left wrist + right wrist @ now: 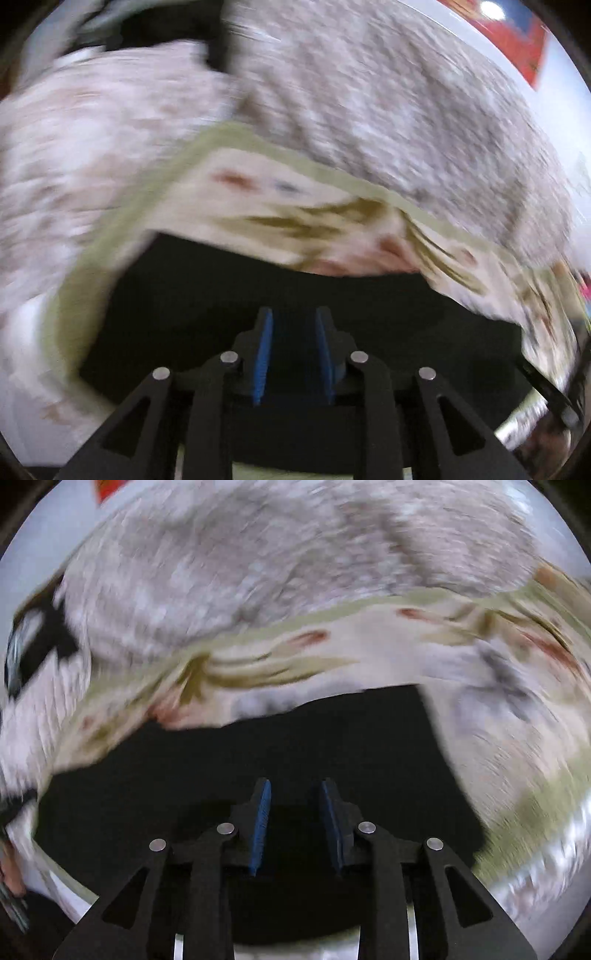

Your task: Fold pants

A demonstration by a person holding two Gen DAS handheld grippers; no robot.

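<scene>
Floral bedding fills our left view; the black pants lie at six o'clock under our left gripper, narrowly parted, seemingly empty. Our right gripper looks alike over them; blurred motion could mis-pinch cloth.

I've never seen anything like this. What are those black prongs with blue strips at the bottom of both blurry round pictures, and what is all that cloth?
No robot here: a person holds a two-finger gripper in each hand, each carrying a wide-angle camera looking along its fingers. One picture is from the left gripper, the other from the right gripper. The blue strips are grip pads. Both grippers stand open above dark black pants, holding nothing. The pants lie on a floral cloth beside a mottled grey-white blanket. The blur suggests the cameras are moving.
</scene>
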